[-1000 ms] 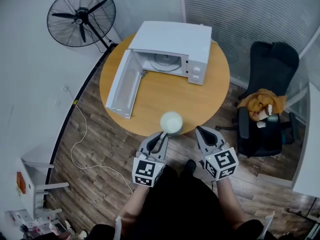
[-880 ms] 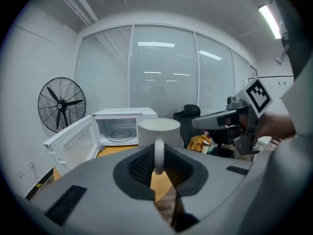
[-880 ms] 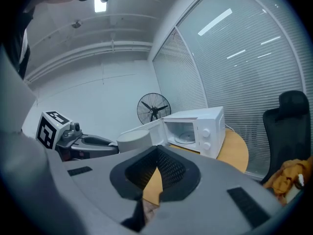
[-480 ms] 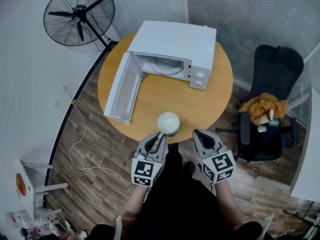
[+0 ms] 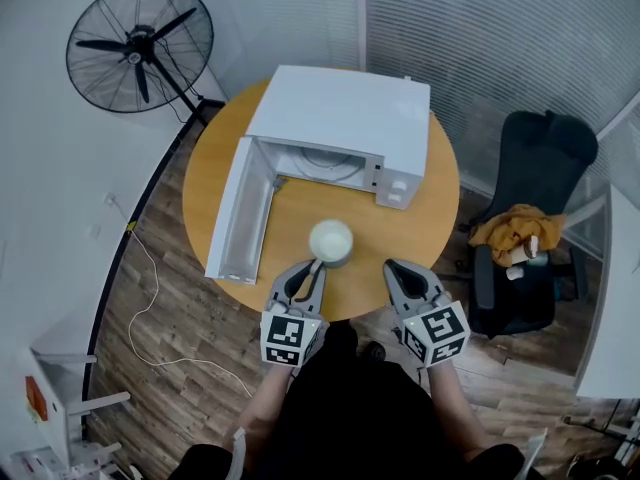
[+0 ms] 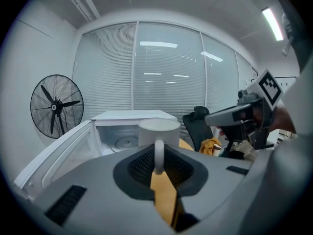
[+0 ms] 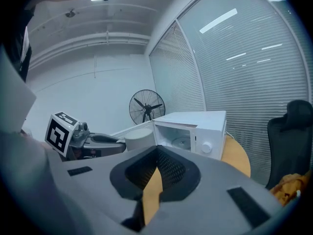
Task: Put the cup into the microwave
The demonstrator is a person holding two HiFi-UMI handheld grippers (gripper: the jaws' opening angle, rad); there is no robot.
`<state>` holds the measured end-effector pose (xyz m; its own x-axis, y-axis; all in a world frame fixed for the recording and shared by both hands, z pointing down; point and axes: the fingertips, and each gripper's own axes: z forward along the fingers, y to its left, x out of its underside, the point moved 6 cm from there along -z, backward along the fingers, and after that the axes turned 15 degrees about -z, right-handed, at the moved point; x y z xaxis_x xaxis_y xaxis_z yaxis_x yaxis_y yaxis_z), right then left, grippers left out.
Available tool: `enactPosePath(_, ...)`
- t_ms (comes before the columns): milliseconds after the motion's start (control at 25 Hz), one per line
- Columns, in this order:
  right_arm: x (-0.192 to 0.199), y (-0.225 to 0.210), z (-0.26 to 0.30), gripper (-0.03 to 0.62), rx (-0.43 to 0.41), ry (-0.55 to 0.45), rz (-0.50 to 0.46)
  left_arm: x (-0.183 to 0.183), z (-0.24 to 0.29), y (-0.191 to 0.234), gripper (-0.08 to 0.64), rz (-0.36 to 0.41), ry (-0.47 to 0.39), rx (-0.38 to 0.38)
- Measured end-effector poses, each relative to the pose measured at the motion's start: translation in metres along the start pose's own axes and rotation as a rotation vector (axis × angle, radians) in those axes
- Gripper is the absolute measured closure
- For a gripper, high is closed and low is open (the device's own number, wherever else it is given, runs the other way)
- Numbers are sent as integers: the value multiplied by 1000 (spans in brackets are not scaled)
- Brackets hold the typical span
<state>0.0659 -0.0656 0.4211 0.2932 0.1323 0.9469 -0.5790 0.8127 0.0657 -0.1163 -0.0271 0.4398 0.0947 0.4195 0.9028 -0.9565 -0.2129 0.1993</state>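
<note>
**Step in hand (judged):** carrying the cup to the open microwave.

**State**
- The left gripper has its tongs closed on the cup's handle, which stands upright in the notch between them.
- The cup is over the surface, in front of the cavity, between the left gripper and the microwave. Whether its base is clear of the surface cannot be told.
- The right gripper has its tongs together with nothing between them. It sits at the near edge of the surface, right of the cup and apart from it.
- The door stands swung out on the left, and the turntable is bare.

**Recommended handling**
1. Hold the grip firm. With only 1 narrow handle held, the cup is likely to pivot and tip forward.
2. Raise the cup just enough to pass the cavity sill, keeping the rim level.
3. Advance straight in, right of the door and left of the control panel.
4. Lower the cup onto the middle of the turntable. Part the tongs only once the base bears.
5. Keep the right gripper clear of the path. It is probably best kept free for the door.
</note>
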Motion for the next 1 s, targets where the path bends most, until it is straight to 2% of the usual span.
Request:
enactPosePath(360,-16,-17,44,583,50,31,-5,-16,52,42,523,16,15,45)
enactPosePath(760,-13,-16,78,583,94,73,29,-13,93,77,523,18,38,88)
enactPosePath(1000,-10,-14,92,583,96,87,33,-11,109,92,523,9,41,87)
